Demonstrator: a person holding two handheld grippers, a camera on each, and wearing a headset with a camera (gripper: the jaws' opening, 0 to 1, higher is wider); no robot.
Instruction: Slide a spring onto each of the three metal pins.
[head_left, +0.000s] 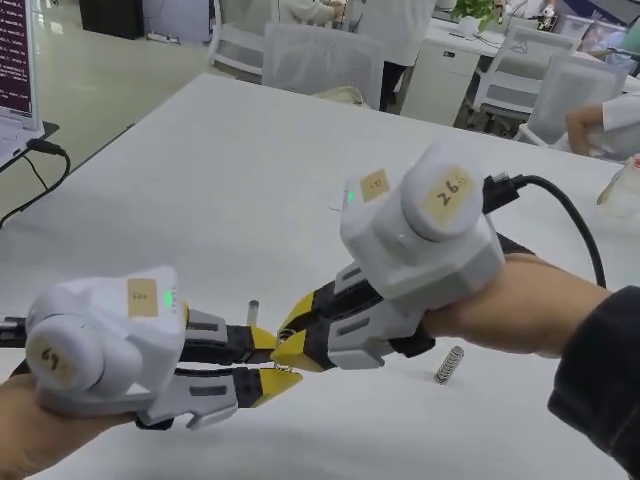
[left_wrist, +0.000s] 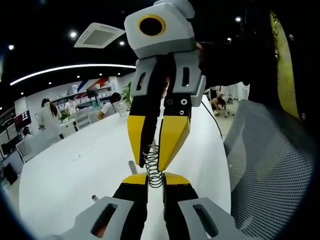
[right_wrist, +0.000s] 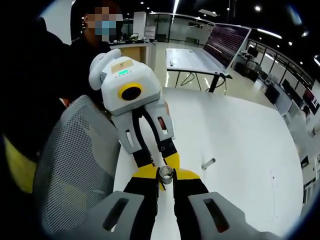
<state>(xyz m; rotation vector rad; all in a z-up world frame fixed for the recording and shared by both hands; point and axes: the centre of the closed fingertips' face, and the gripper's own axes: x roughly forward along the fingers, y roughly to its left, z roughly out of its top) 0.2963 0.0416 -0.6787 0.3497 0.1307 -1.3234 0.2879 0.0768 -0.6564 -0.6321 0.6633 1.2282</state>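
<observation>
My two grippers meet tip to tip low over the white table (head_left: 230, 190). Between them is a small steel spring (head_left: 287, 371), lying along the line from one to the other. My left gripper (head_left: 272, 368) comes in from the lower left and my right gripper (head_left: 284, 345) from the right. In the left gripper view the left gripper (left_wrist: 155, 181) pinches the spring (left_wrist: 154, 170) at its near end, and the right gripper (left_wrist: 152, 164) closes on its far end. The right gripper view shows the spring (right_wrist: 165, 174) end-on in the right gripper (right_wrist: 166, 177). One metal pin (head_left: 253, 311) stands just behind the tips. A second spring (head_left: 449, 365) lies to the right.
Two pins (left_wrist: 132, 166) (left_wrist: 94, 199) stand on the table in the left gripper view. A laptop (head_left: 15, 70) and its cable sit at the far left edge, a bottle (head_left: 625, 190) at the right edge. Mesh chairs (head_left: 320, 60) and people are beyond the table.
</observation>
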